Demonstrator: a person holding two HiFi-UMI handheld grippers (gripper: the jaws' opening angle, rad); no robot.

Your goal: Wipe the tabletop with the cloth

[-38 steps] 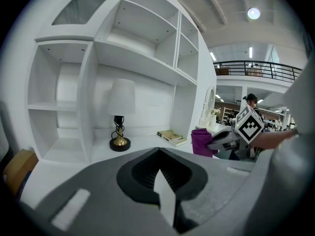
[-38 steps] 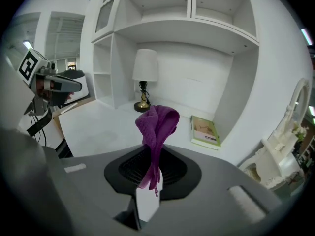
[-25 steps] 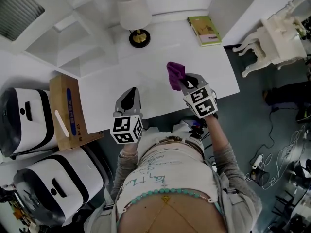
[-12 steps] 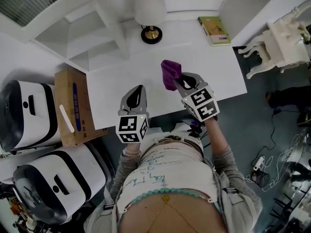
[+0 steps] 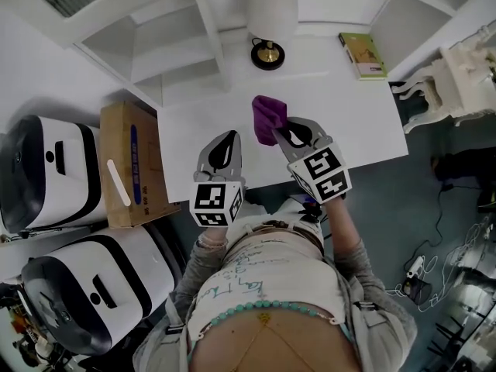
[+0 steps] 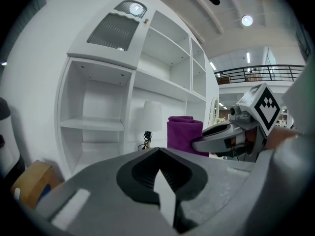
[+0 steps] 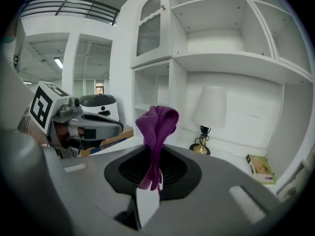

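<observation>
A folded purple cloth (image 5: 268,118) hangs above the white tabletop (image 5: 349,111), and my right gripper (image 5: 288,133) is shut on its lower end. In the right gripper view the cloth (image 7: 156,132) stands up from between the jaws. The left gripper view shows the cloth (image 6: 184,134) to the right, held by the other gripper. My left gripper (image 5: 224,147) is shut with nothing in it and hovers over the table's near edge, just left of the right one.
A white lamp (image 5: 270,10) on a black and gold base stands at the back of the table, and a green book (image 5: 363,55) lies at its far right. White shelves (image 5: 167,41) rise at the left. A cardboard box (image 5: 132,165) and white machines (image 5: 46,177) sit left of the table.
My right gripper has carried the cloth a little leftward over the table. The left gripper has stayed beside it, and the view has shifted so everything sits further right.
</observation>
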